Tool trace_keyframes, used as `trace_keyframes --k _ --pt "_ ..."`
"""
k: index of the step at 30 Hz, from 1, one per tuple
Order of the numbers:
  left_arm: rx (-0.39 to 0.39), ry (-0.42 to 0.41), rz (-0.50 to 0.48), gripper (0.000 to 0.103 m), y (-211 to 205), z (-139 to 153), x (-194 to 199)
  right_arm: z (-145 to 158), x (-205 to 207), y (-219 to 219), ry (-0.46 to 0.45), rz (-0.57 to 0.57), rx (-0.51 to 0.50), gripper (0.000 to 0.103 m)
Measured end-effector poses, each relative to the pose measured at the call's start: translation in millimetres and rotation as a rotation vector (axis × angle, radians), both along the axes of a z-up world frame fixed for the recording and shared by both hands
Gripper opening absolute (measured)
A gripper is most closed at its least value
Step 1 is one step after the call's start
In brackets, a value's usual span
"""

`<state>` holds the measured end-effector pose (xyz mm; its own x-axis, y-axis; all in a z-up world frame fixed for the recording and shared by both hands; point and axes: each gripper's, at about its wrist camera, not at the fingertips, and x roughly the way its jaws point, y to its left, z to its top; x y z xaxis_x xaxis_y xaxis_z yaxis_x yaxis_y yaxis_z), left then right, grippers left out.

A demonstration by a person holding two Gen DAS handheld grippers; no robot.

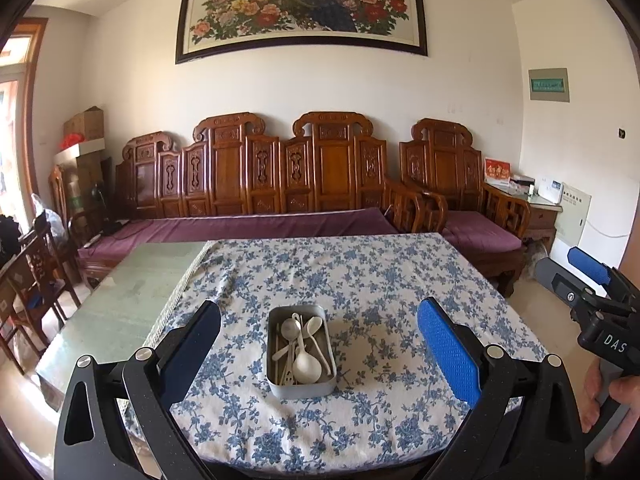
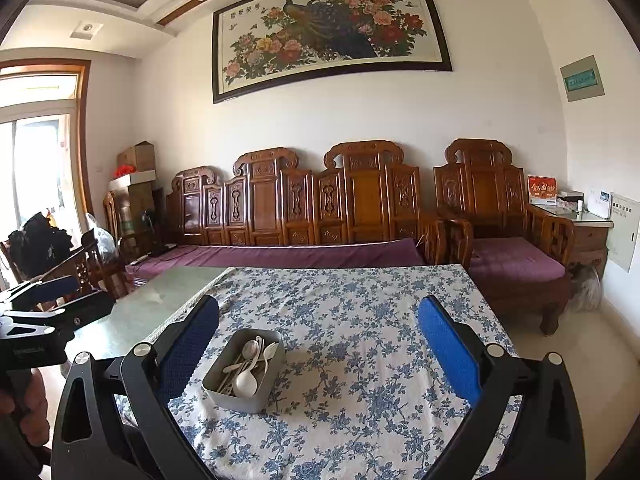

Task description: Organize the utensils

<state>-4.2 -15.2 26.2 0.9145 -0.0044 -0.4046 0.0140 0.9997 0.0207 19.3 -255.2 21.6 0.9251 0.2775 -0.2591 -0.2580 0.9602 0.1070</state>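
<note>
Both claws hang wide open and empty above a table draped in a blue-flowered cloth, the left gripper framing one grey metal tin straight ahead between its fingers, touching nothing. The tin holds white spoons and a few slim sticks, too tangled to count, and from the right gripper it sits ahead, nearer that claw's left finger. Beyond both stand a carved wooden sofa, one matching armchair and one framed peacock painting
</note>
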Motion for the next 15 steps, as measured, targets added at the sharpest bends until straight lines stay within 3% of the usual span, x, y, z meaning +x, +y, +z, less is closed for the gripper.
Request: trace_keyframes --k 15 --pt "-0.001 0.007 0.001 0.095 0.5 -1.3 -0.6 -3.2 3.1 2.4 0.018 0.0 -0.005 0.1"
